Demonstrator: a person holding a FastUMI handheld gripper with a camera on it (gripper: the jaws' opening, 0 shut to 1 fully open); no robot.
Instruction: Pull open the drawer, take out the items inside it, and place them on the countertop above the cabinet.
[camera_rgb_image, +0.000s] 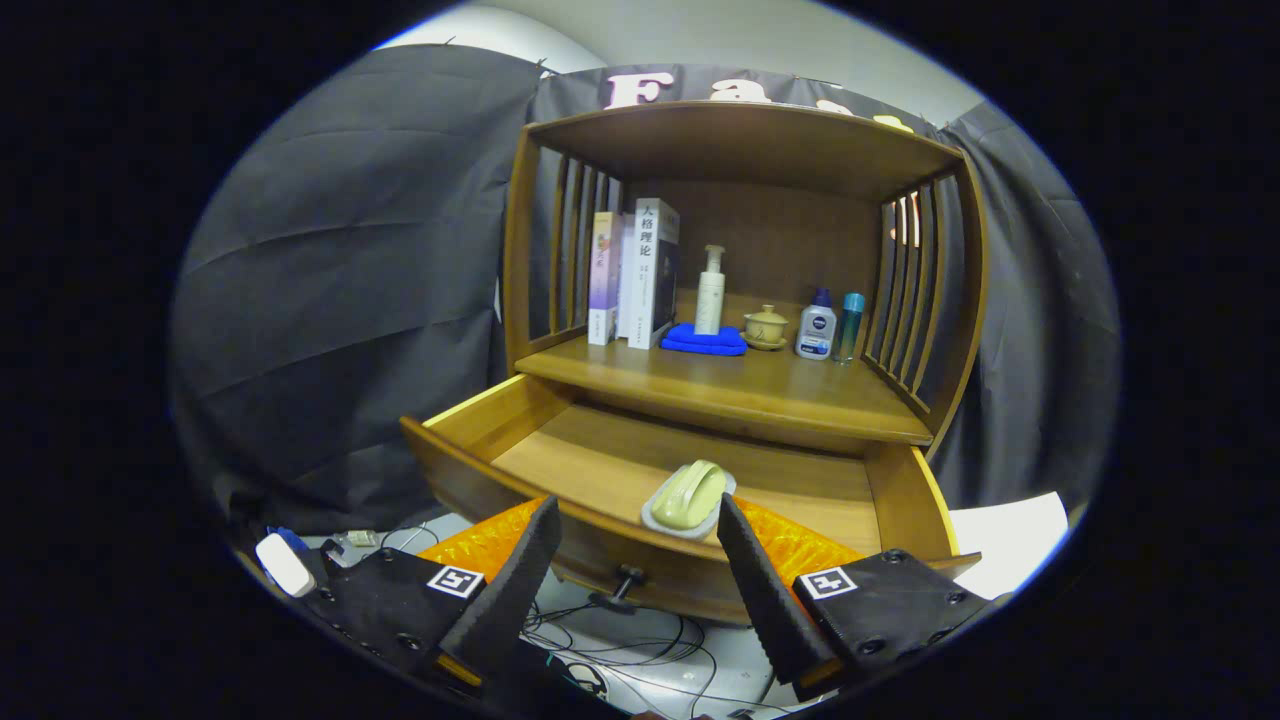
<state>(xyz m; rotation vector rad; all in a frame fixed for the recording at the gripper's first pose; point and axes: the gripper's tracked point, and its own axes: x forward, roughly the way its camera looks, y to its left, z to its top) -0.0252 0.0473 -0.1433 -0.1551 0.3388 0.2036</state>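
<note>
Open drawer (700, 470) with one item inside; your gripper (640, 535) hangs above its front edge, fingers spread apart and empty.

Taking the drawer as landmark: a pale soap dish (688, 497) lies at its front, just ahead of your fingertips and between them, nearer the right finger (765, 585), touching neither. The knob (628, 577) sits on the drawer's front, below the gap. Above the drawer, the countertop (740, 385) holds books (635, 272), a pump bottle (711, 290) on a blue cloth (704, 340), a lidded cup (766, 326) and two small bottles (830, 324). Their labels are too small to read reliably.
</note>
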